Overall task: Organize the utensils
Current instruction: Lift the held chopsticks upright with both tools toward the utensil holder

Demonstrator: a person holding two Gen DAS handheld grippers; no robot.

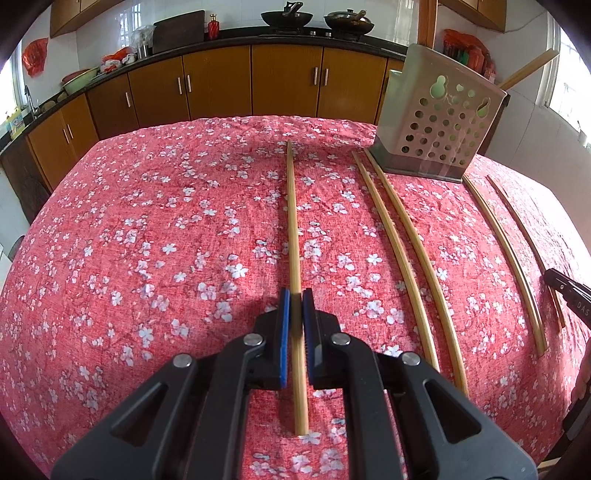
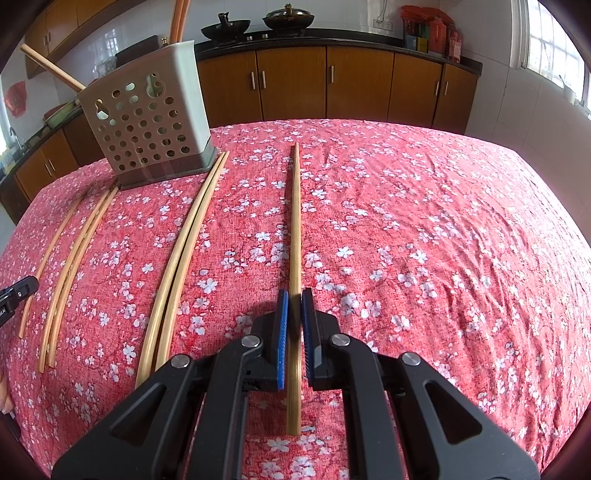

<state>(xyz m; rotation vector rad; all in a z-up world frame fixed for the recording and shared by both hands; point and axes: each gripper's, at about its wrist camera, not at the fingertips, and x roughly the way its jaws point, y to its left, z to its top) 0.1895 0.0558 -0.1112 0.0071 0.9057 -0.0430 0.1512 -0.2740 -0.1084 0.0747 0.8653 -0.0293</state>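
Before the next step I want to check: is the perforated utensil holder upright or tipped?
Upright. The utensil holder stands on its base on the tablecloth, opening upward.

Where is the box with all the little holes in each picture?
Left wrist view: the holed utensil box stands upper right, at the far end of the chopsticks.
Right wrist view: the same box stands upper left.
Shared landmark: the two black woks on the stove, top of both pictures.
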